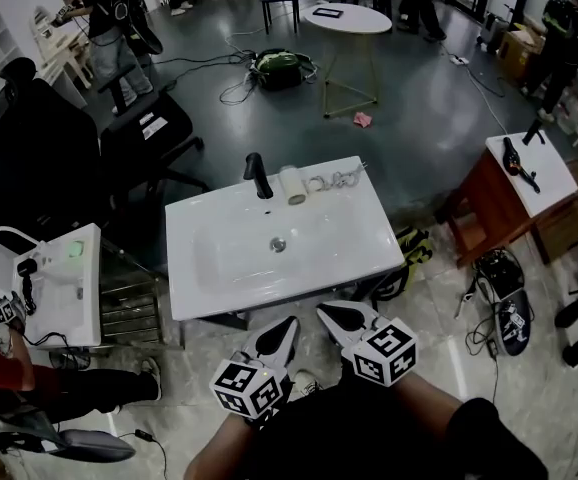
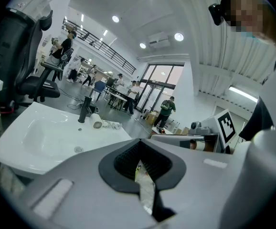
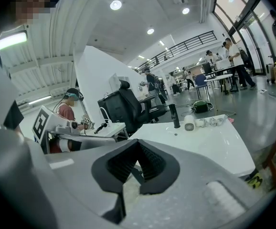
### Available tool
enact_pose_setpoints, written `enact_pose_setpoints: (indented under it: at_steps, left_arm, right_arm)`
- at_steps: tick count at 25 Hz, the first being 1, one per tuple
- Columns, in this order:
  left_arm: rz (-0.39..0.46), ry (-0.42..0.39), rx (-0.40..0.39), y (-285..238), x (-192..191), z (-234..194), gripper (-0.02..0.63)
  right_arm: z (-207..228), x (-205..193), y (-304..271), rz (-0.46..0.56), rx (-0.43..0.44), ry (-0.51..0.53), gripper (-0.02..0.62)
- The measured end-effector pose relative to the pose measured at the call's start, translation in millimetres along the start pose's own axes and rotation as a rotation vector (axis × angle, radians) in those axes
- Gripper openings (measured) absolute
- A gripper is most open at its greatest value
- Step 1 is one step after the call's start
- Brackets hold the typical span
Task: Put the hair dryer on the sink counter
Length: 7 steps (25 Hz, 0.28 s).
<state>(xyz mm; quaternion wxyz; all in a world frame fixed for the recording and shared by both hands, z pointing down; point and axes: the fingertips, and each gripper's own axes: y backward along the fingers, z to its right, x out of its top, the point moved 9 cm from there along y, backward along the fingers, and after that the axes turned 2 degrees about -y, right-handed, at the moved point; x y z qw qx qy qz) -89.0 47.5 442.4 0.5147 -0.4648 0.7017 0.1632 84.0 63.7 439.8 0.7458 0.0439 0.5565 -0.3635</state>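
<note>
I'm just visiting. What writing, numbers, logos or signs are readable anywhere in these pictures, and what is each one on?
No word, number or brand can be read in any view.
Left gripper and right gripper: black-and-white square markers, which are patterns, not letters.
White label on the black chair seat: too small to read.

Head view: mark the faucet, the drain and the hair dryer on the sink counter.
faucet (image 1: 258, 176), head view, on its black upright body.
drain (image 1: 278, 243), head view, on its metal centre in the basin.
hair dryer (image 1: 292, 185), head view, on its white barrel.
</note>
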Motion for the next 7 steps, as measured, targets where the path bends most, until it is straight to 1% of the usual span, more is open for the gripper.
enact_pose_setpoints:
  at_steps: [7]
  left_arm:
    - [-0.003, 0.006, -0.003, -2.6, -4.3, -3.5, 0.002]
  right_arm:
    - [2.1, -4.9, -2.8, -0.002, 0.0, -0.005, 0.0]
